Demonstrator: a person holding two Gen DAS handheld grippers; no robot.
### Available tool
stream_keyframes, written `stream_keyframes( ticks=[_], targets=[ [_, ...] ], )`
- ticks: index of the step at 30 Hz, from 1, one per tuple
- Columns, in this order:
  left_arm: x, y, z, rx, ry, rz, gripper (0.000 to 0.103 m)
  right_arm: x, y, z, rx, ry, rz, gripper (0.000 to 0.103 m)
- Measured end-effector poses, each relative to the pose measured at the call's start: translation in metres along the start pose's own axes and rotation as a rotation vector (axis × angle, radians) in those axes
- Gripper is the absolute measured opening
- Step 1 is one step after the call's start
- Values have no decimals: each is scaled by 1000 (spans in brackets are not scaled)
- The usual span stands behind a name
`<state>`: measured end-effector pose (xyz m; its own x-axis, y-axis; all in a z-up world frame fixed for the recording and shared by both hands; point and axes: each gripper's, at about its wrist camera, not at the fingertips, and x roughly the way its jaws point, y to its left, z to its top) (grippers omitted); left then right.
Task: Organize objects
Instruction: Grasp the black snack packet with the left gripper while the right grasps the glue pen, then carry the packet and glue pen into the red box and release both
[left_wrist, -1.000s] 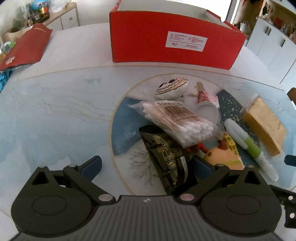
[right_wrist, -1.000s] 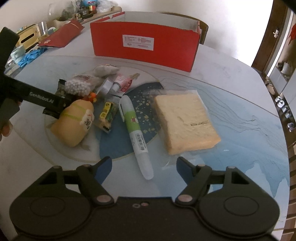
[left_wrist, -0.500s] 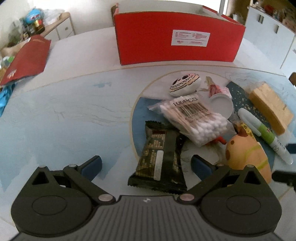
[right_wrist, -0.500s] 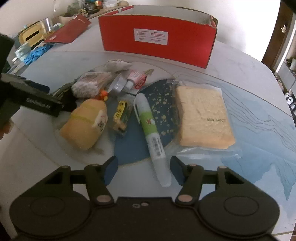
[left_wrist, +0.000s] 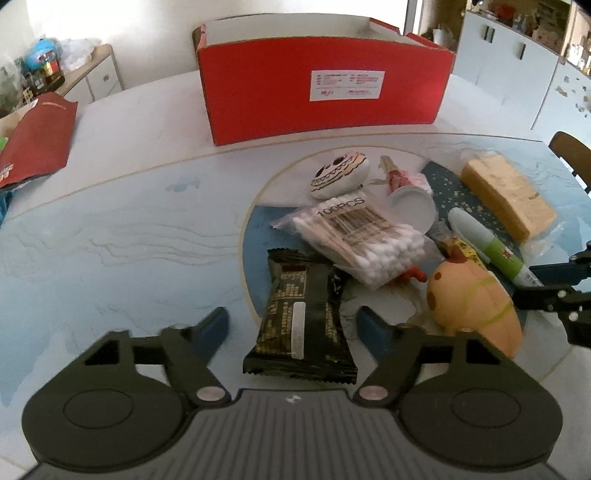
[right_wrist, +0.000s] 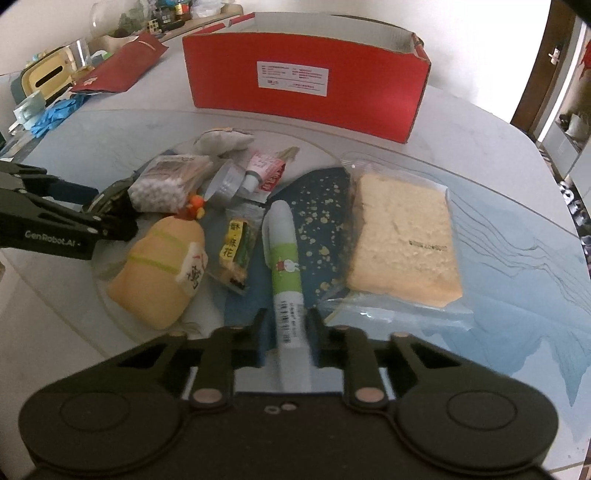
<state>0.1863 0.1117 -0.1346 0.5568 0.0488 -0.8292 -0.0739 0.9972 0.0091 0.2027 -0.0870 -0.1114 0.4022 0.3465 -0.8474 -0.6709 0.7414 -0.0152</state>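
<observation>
A black snack packet (left_wrist: 303, 317) lies flat on the table between the fingers of my left gripper (left_wrist: 291, 323). Its jaws are closing, and a gap still shows on both sides of the packet. My right gripper (right_wrist: 287, 325) is shut on the near end of a green and white pen (right_wrist: 284, 258), which lies on the table pointing away. In the right wrist view the left gripper (right_wrist: 92, 218) reaches in from the left beside a yellow plush toy (right_wrist: 162, 273). A red open box (left_wrist: 321, 92) stands at the back.
Around the pen lie a bag of cotton swabs (left_wrist: 354, 240), a wrapped yellow sponge-like block (right_wrist: 402, 236), a small snack packet (right_wrist: 236, 247), a small tube (right_wrist: 262, 170) and a painted face pebble (left_wrist: 340, 173). A red folder (right_wrist: 118, 66) lies at the far left.
The right jaws have closed onto the pen's near end. The left jaws have narrowed around the black packet, and the left view has rolled so that the packet lies centred.
</observation>
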Motion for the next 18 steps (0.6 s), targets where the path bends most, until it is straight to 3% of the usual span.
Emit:
stream_keyframes(
  ticks=[3,18],
  targets=[
    [-4,1,-2,7,-3,-7,48,-2,2,-3,-1,0,-4,16],
    [-34,8,-13,-70,7,-122,40,-42,-2,-15,134,-50,103,16]
  ],
)
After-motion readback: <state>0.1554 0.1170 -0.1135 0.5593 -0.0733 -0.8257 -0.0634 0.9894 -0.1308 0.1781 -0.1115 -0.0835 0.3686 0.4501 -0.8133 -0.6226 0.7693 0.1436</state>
